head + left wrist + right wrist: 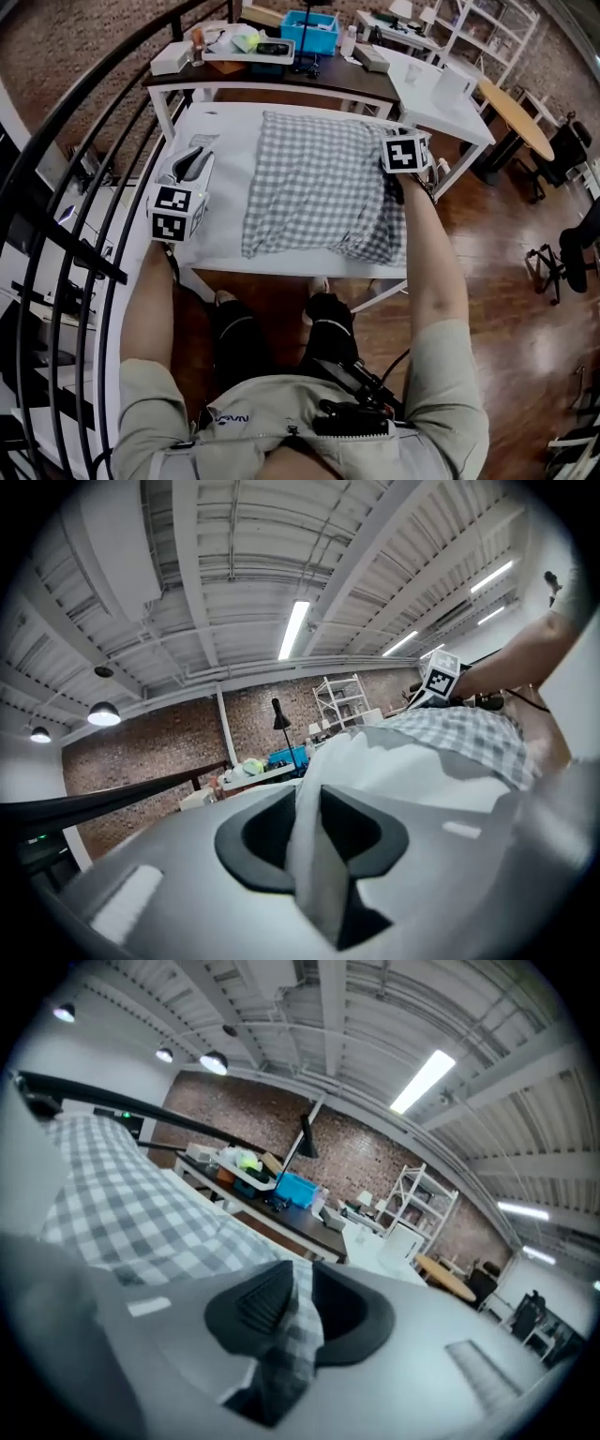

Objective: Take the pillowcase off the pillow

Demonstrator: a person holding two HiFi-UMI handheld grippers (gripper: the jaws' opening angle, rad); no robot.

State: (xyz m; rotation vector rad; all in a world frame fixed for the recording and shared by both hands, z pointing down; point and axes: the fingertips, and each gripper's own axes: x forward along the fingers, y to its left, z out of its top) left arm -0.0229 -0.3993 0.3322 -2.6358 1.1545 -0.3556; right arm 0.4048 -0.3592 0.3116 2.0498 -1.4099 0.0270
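With the left claw pinched on the white pillow at the counter's left and the right claw pinched on the checked pillowcase mid-counter, hold both grips firm and pull straight apart.

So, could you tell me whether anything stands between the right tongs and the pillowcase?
Nothing visible does: the right tongs have a fold of the checked pillowcase right between their jaws.
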